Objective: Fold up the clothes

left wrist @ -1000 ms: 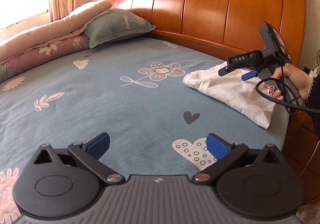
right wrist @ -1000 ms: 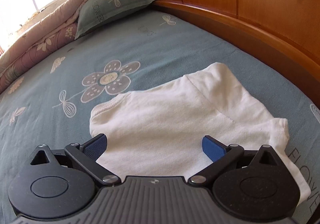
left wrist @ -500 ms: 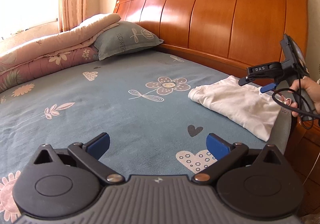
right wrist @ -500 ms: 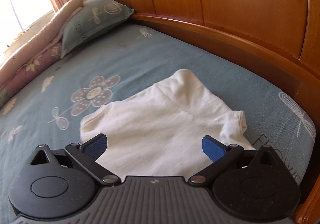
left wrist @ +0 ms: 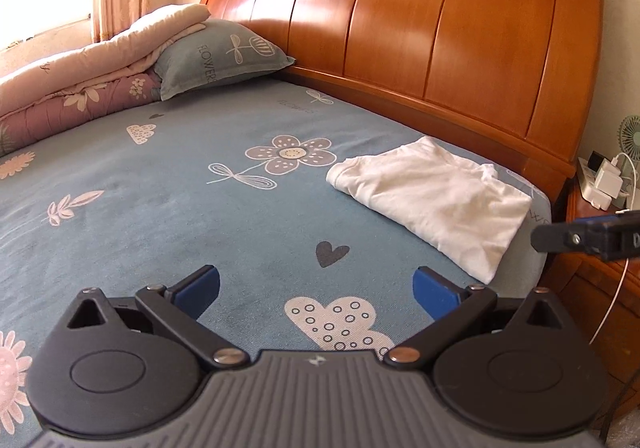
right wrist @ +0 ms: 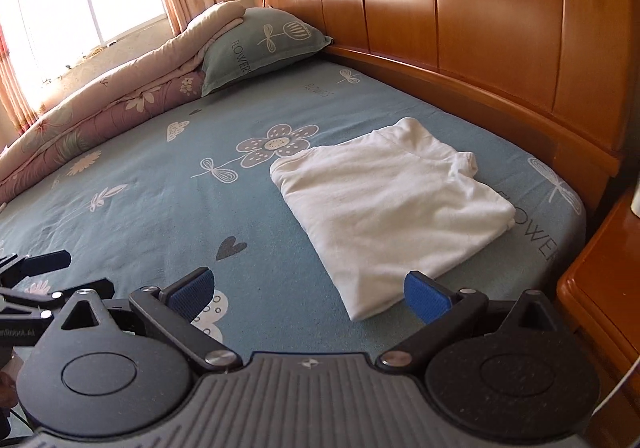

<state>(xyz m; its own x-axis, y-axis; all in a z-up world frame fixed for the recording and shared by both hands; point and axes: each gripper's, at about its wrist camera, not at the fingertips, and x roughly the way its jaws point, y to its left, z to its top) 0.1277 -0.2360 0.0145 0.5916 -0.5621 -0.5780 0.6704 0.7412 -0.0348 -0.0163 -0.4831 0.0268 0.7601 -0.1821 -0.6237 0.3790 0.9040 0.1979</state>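
Two tongs, left tongs (left wrist: 316, 290) and right tongs (right wrist: 310, 290) both wide, empty, one folded white garment (right wrist: 394, 204), one pillow (right wrist: 260, 46)

Bedsheet (right wrist: 168, 208) open left of folded shirt (right wrist: 392, 208); headboard (right wrist: 500, 48) blocks beyond.

From my right gripper (right wrist: 310, 290) I see its blue pads spread wide with nothing between them, hanging over the blue flowered sheet (right wrist: 160, 208). The folded white garment (right wrist: 384, 204) lies flat just beyond the right pad, near the bed's right edge. My left gripper (right wrist: 44, 280) pokes in at the near left. Far left, a pillow (right wrist: 260, 44) leans on a rolled quilt (right wrist: 120, 96) below the headboard (right wrist: 460, 8).
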